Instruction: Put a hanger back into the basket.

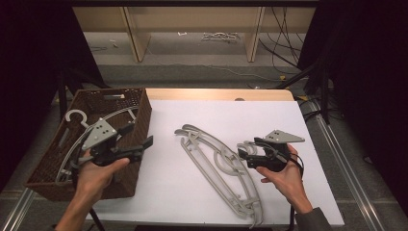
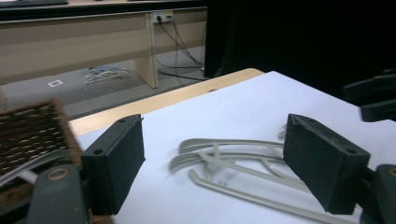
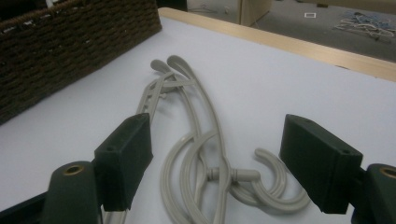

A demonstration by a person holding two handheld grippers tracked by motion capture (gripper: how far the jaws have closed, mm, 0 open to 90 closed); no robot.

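Observation:
Grey plastic hangers lie stacked on the white table top, running from the middle toward the front edge; they also appear as hangers and hangers. A brown wicker basket at the left holds more grey hangers. My left gripper hovers open over the basket's right rim, pointing right, nothing between its jaws. My right gripper is open just right of the hanger hooks, pointing left; in the right gripper view the hooks lie between and beyond its jaws.
The table's wooden back edge runs behind the white sheet. Beyond it are desk legs, cables and a floor with more hangers. Metal rails flank the table on both sides.

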